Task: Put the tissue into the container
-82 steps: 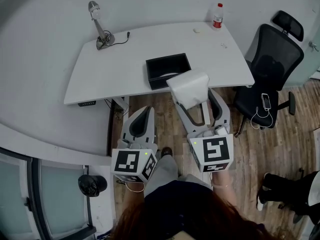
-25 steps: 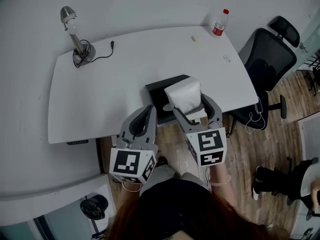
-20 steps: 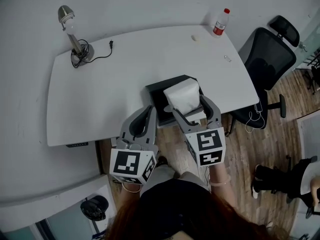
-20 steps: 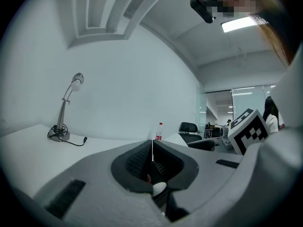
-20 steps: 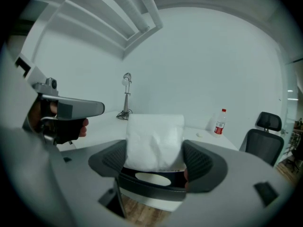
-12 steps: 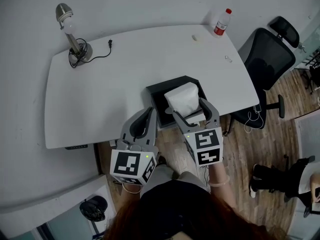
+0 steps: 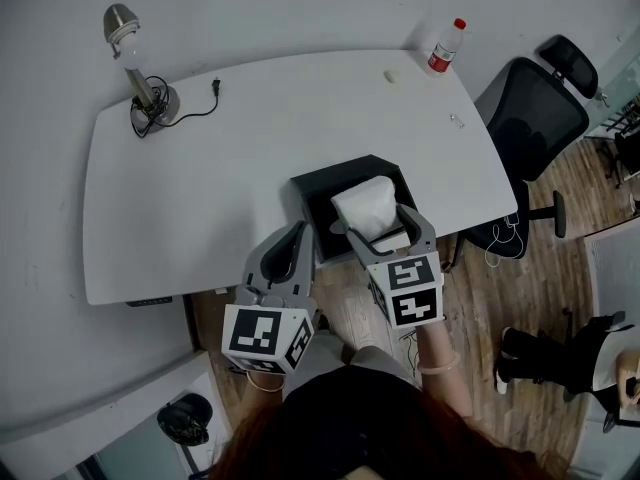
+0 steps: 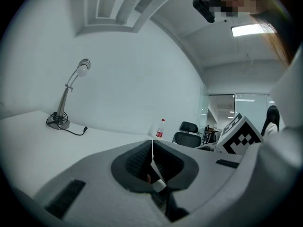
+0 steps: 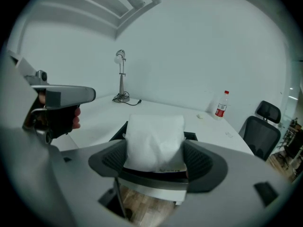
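Note:
A white tissue pack (image 7: 366, 207) (image 9: 154, 143) is held between the jaws of my right gripper (image 7: 372, 220) (image 9: 155, 161), which is shut on it. The pack hangs over the open black container (image 7: 312, 186) at the near edge of the white table (image 7: 230, 168). In the right gripper view the container's black rim (image 9: 191, 136) shows just behind the pack. My left gripper (image 7: 290, 249) (image 8: 152, 161) is shut with nothing in it, held off the table edge to the left of the container.
A desk lamp (image 7: 138, 64) with its cable stands at the table's far left. A red-labelled bottle (image 7: 441, 50) stands at the far right edge, with small bits (image 7: 392, 76) near it. A black office chair (image 7: 528, 133) stands to the right on the wood floor.
My right gripper has carried the tissue pack forward from off the table edge to over the black container. The left gripper has kept its place beside it.

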`<state>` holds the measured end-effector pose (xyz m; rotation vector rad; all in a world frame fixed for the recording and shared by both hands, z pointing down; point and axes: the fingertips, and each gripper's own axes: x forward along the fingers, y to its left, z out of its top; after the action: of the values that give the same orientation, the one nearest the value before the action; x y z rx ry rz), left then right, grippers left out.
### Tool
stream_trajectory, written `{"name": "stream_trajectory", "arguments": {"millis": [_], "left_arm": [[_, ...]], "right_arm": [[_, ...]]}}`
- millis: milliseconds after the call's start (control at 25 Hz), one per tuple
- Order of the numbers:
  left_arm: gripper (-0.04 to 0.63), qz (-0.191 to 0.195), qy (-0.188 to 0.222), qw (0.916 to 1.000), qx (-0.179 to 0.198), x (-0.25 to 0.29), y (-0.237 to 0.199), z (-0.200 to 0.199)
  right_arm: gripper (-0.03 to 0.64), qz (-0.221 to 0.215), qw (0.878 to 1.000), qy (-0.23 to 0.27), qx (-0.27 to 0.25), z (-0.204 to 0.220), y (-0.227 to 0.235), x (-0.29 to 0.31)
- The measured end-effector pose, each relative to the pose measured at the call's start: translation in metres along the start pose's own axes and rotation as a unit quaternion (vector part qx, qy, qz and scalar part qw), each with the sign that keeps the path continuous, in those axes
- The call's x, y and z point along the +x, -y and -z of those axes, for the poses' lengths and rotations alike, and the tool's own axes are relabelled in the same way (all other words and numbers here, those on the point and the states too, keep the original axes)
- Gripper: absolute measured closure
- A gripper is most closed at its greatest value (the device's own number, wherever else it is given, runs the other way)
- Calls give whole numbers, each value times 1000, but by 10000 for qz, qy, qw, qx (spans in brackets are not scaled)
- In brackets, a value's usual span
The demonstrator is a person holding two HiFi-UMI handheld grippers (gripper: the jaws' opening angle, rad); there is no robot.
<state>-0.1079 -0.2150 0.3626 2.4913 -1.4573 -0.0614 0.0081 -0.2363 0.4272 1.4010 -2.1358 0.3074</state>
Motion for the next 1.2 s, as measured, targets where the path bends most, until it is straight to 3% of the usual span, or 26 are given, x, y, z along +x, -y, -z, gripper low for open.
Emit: {"name": "stream_trajectory", "arguments": {"millis": [680,1200], "left_arm": [[566,-84,-84,9996,-270,12,-14,12],[566,-181,-118,9991,-374,19,-24,15]], "right_arm": [[227,-286,9937,-1062,214,21,1,27],[227,-404,9854,-1651,44,32,-1,38]]}}
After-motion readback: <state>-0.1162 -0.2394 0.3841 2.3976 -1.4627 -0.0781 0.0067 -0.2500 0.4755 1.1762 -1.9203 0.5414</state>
